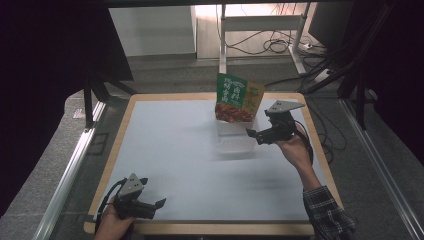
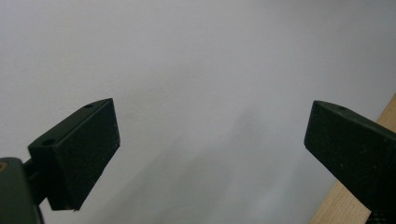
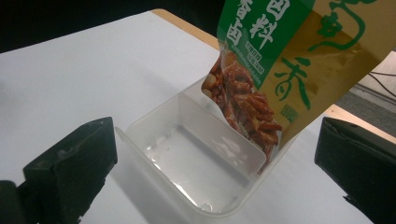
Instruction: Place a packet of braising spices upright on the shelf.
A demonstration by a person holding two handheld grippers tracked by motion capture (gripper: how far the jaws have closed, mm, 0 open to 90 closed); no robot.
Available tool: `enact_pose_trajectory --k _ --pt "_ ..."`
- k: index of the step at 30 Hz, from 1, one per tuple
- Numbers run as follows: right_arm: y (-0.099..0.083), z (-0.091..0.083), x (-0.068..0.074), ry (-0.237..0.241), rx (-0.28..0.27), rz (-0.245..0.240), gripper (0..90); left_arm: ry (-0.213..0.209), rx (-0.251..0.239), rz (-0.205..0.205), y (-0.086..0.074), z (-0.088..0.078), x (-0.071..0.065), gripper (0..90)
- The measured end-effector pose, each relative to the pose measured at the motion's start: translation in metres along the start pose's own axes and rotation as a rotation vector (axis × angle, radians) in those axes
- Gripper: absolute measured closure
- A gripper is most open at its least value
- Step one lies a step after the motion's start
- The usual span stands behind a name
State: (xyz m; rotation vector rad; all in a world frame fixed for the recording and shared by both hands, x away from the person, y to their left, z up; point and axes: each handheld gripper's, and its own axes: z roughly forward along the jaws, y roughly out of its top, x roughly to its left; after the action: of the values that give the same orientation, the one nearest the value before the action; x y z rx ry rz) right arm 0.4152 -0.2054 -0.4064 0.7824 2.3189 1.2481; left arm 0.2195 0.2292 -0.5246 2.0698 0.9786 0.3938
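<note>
Right gripper [image 1: 254, 134] sits in my right hand [image 1: 295, 149] near the far right of the table [image 1: 175, 150], forearm reaching in from the lower right, sleeve checked, jaws pointing left toward the clear plastic container [image 3: 196, 163]. From the right gripper view I see its jaws spread wide with nothing between them, the container lying just ahead. A green and yellow snack packet [image 3: 280, 60] stands tilted with its lower end inside the container's far side. My left hand [image 1: 112, 222] rests low at the near left corner, holding the left gripper [image 2: 210, 140] close above the white surface, jaws wide apart and empty, the wooden table edge [image 2: 345, 200] beside one jaw.
</note>
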Motion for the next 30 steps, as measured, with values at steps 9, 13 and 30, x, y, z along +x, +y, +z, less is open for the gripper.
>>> enact_pose_trajectory --k 9,13,30 --pt "-0.003 -0.006 0.007 0.007 0.008 -0.012 0.0 -0.003 -0.006 -0.001 0.0 0.0 0.0 3.2" --pt "-0.004 -0.009 0.011 0.011 0.007 -0.016 0.0 -0.005 -0.007 -0.003 0.0 -0.001 0.0 3.2" --pt "-0.014 -0.023 0.021 0.015 0.012 -0.022 0.0 -0.009 -0.009 -0.002 0.0 -0.001 0.001 3.2"
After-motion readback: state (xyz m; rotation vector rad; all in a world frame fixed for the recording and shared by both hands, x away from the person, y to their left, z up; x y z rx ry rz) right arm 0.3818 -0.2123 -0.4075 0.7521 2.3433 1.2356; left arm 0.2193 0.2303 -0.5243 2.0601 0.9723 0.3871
